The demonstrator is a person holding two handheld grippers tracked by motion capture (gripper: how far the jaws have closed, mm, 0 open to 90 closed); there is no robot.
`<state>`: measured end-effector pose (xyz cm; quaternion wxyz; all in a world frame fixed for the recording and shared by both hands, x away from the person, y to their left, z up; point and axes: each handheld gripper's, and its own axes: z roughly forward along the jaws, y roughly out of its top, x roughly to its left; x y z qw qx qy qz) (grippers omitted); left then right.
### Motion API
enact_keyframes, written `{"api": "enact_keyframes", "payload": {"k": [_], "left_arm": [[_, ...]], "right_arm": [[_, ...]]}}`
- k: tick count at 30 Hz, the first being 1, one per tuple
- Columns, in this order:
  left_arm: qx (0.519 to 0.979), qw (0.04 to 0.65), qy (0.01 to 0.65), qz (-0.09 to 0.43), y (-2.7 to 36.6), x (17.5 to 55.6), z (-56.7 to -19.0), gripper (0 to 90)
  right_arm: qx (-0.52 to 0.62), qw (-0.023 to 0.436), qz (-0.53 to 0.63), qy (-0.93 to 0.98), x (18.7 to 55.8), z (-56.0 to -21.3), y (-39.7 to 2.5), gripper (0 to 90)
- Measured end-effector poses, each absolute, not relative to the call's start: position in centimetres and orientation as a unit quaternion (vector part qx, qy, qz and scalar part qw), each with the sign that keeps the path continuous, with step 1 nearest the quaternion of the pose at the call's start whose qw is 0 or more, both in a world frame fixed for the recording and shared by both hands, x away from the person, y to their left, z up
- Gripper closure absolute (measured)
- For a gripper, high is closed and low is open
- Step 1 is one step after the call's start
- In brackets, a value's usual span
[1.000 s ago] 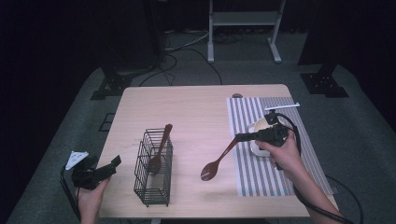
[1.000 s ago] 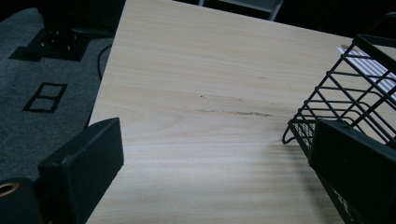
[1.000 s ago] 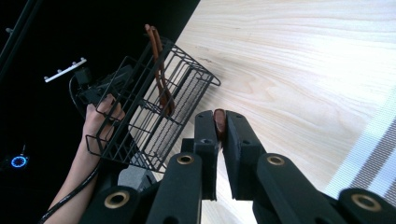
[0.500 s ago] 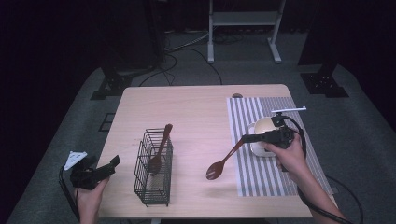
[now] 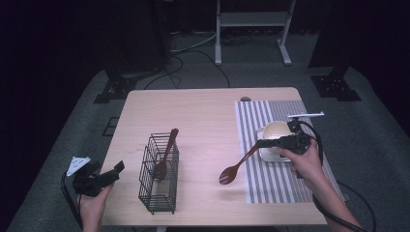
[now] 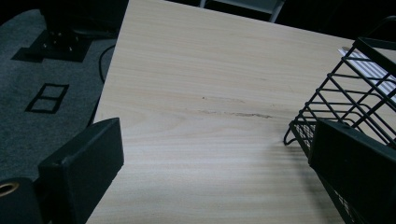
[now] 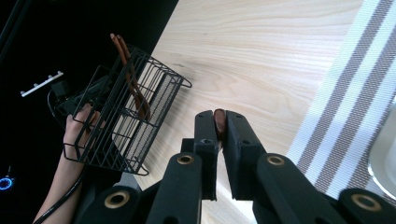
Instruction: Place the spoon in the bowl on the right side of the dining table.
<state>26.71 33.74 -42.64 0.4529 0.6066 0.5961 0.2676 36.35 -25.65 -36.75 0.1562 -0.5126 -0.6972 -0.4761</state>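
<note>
My right gripper [image 5: 261, 143] is shut on the handle end of a brown wooden spoon [image 5: 233, 169]. The spoon slants down and left, and its bowl hangs over the table just left of the striped mat [image 5: 290, 188]. In the right gripper view the handle tip [image 7: 219, 121] sits pinched between the jaws. A second wooden spoon [image 5: 166, 152] leans in a black wire basket [image 5: 155, 193] at the table's front left. My left gripper [image 5: 104, 178] is held open at the table's front-left edge, left of the basket [image 6: 355, 88], nothing between its pads [image 6: 86, 161].
A white cup [image 5: 276, 131] stands on the striped mat just behind my right gripper. The light wooden table [image 5: 203, 116] has bare room in its middle and back. A small dark disc [image 5: 245, 99] lies at the mat's far corner. Dark carpet and stands surround the table.
My right gripper has drifted a little to the right with the spoon, carrying its bowl closer to the mat. The left gripper and the basket have stayed put.
</note>
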Motion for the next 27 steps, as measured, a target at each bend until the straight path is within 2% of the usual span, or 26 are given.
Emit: {"api": "enact_keyframes", "payload": {"k": [27], "left_arm": [[0.608,0.452,0.595,0.267,33.6,26.7,-42.6,2.4]], "right_arm": [[-0.542,0.141,-0.475,-0.679,36.4,-37.4,-28.6,83.1]]}}
